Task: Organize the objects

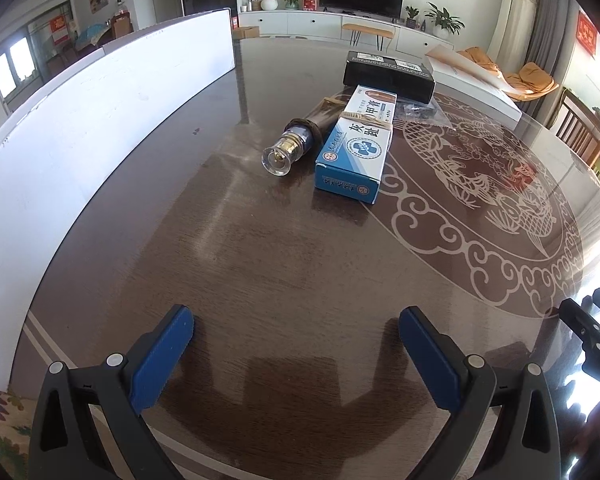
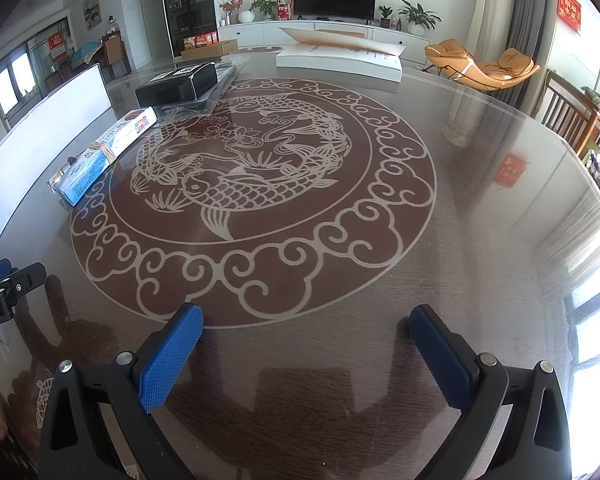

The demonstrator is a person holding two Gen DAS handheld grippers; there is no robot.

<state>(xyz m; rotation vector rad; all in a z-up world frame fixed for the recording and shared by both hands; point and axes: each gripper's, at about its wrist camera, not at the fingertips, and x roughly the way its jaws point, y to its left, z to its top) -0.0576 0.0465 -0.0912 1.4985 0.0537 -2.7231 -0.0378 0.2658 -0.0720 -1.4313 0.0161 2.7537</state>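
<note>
A blue and white carton (image 1: 354, 148) with a rubber band round it lies on the round glass-topped table (image 1: 260, 272). A dark bottle with a clear cap (image 1: 296, 140) lies beside it on the left. A black box (image 1: 388, 74) sits just behind them. My left gripper (image 1: 296, 320) is open and empty, well short of the carton. My right gripper (image 2: 306, 320) is open and empty over the table's near side; the carton (image 2: 100, 156) and black box (image 2: 176, 84) lie far to its left.
A long white board (image 1: 100, 120) stands along the table's left side. A white flat box (image 2: 340, 58) lies at the far edge. A clear plastic bag (image 1: 420, 112) lies right of the carton. Wooden chairs (image 2: 572, 120) stand at the right.
</note>
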